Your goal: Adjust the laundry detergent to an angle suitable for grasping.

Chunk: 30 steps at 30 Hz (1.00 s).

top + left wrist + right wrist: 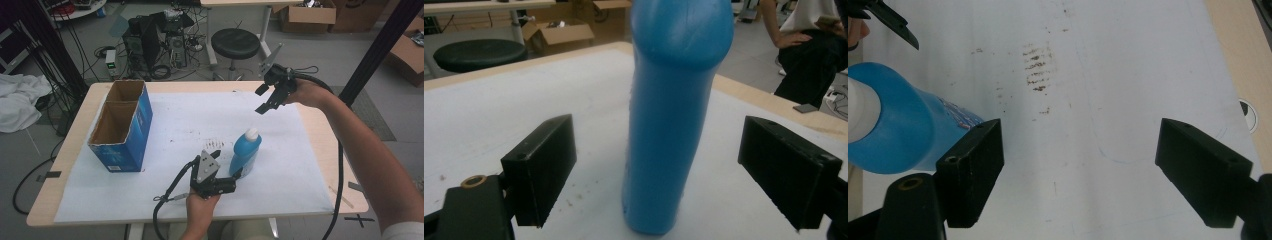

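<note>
A blue bottle (246, 152) with a white cap stands upright on the white sheet near the table's front. My left gripper (237, 174) sits low at its base. In the left gripper view the bottle (674, 115) rises between the two black jaws of my left gripper (659, 145), with a gap on each side, so the gripper is open. My right gripper (262, 99) hangs in the air over the far right of the table, open and holding nothing. Seen from the right gripper (1080, 145), the bottle (908, 125) lies below and to the left.
An open blue cardboard box (122, 125) with two compartments stands at the left of the table. A white sheet (190, 115) with brown stains (1037, 70) covers most of the tabletop. A black stool (235, 44) stands beyond the far edge.
</note>
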Each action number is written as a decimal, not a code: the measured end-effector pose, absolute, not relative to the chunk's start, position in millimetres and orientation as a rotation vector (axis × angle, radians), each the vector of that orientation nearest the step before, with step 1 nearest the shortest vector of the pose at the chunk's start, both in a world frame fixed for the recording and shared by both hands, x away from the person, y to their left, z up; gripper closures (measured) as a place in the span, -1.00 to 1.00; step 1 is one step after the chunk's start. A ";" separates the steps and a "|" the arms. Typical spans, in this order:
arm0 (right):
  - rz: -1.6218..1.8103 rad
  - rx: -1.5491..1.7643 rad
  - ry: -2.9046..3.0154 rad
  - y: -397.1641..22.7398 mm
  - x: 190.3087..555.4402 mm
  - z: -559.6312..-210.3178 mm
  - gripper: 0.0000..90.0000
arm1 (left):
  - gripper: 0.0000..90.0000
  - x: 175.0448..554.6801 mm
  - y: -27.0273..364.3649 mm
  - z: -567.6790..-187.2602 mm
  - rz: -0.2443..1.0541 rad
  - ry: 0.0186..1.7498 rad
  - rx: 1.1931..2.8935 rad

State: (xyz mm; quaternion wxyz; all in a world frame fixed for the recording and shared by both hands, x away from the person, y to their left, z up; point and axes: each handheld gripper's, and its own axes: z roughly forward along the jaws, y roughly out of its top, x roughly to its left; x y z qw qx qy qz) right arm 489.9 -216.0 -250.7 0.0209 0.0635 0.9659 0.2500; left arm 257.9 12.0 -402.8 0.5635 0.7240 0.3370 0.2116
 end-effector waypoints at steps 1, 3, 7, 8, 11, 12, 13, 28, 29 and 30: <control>0.777 0.194 2.993 -216.5 490.5 -250.6 -0.56 | -0.64 258.5 10.7 -403.1 0.498 0.796 1.698; 0.780 0.195 2.992 -216.8 490.7 -250.2 -0.56 | -0.65 259.7 8.9 -403.8 0.498 0.799 1.688; 0.782 0.199 2.993 -216.2 490.5 -250.3 -0.56 | -0.64 263.6 4.4 -405.9 0.496 0.807 1.673; 0.779 0.198 2.994 -216.1 490.5 -250.4 -0.56 | -0.64 264.3 3.6 -406.6 0.497 0.809 1.668; 0.779 0.197 2.994 -216.2 490.6 -250.5 -0.56 | -0.64 266.0 1.4 -408.3 0.497 0.819 1.659; 0.779 0.193 2.994 -216.5 490.8 -250.6 -0.56 | -0.64 266.3 1.0 -408.6 0.500 0.820 1.657; 0.779 0.193 2.994 -216.5 490.8 -250.6 -0.56 | -0.64 266.7 0.6 -409.0 0.503 0.820 1.656; 0.775 0.198 2.994 -217.0 492.2 -249.4 -0.56 | -0.65 273.7 -7.6 -415.7 0.516 0.834 1.642; 0.775 0.197 2.993 -217.0 492.3 -249.4 -0.56 | -0.65 274.5 -8.2 -416.1 0.512 0.832 1.642; 0.775 0.197 2.993 -217.0 492.3 -249.4 -0.56 | -0.65 275.0 -9.1 -416.7 0.513 0.832 1.643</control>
